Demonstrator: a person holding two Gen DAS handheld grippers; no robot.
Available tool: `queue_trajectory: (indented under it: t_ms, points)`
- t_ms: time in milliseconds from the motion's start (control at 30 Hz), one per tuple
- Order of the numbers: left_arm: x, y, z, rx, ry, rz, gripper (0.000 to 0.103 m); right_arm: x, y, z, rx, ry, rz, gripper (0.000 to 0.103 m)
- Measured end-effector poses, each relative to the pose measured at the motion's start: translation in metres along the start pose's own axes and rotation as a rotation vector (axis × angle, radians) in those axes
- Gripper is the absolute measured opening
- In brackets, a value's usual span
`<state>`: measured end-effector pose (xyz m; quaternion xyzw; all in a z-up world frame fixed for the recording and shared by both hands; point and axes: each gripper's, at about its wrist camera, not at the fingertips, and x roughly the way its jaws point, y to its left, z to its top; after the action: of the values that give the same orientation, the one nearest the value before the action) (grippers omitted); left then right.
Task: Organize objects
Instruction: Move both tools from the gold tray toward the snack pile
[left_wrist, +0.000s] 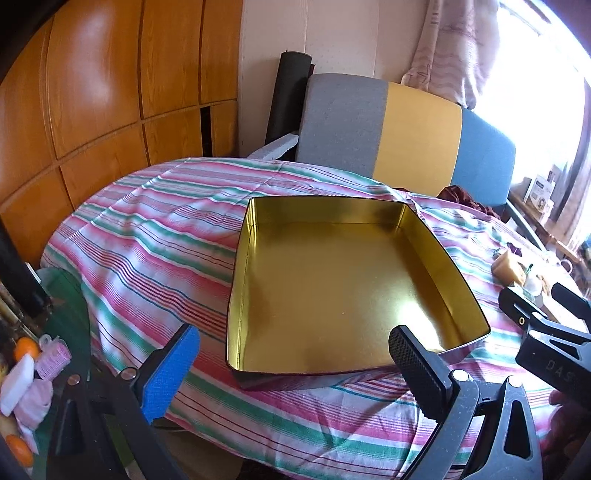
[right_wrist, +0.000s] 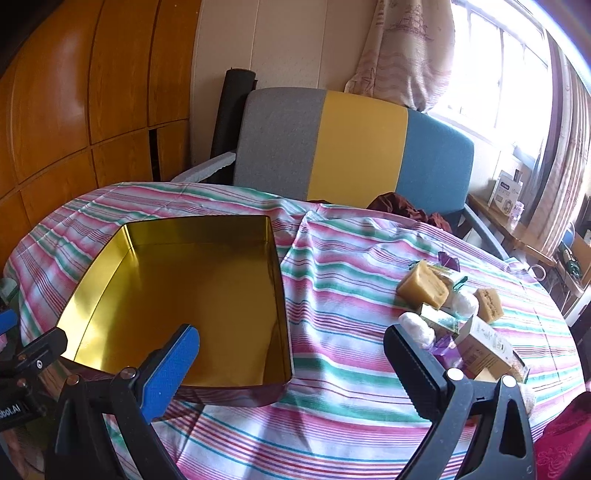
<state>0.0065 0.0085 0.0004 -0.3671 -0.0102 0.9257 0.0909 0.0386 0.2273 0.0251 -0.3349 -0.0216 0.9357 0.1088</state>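
Both my grippers, left (left_wrist: 295, 354) & right (right_wrist: 291, 354), spread wide, empty. Gold tin (right_wrist: 177, 295) sits open on striped cloth, ready to fill; snack pile (right_wrist: 450, 306), prob. wrapped cakes, lies right of it.

Empty gold tin (right_wrist: 192, 295) left, snack pile (right_wrist: 450, 306) right, on striped cloth (right_wrist: 351, 369)

The left claw (left_wrist: 295, 363) is spread wide with nothing between its fingers, one pad blue (left_wrist: 173, 373), the other black (left_wrist: 415, 369). The right claw (right_wrist: 291, 363) is spread just as wide and also holds nothing. The two sit side by side, each showing at the edge of the other's view, both level and pointing forward.
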Motion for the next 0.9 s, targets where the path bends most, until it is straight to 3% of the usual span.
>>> queue_trajectory:
  t_ms: [333,600,767,900]
  points:
    - [0.003,-0.015,0.005,0.054,-0.005,-0.008,0.103,0.007,-0.024,-0.002,0.031,0.021,-0.018,0.102]
    - [0.011,-0.033,0.011,0.076,0.034,-0.075,0.103,0.012,-0.055,-0.004,0.051,0.042,-0.059,0.102]
    - [0.01,-0.053,0.022,0.126,0.025,-0.133,0.103,0.019,-0.102,-0.001,0.105,0.086,-0.049,0.102]
    - [0.01,-0.082,0.032,0.2,0.027,-0.208,0.103,0.019,-0.17,0.002,0.211,0.106,-0.101,0.102]
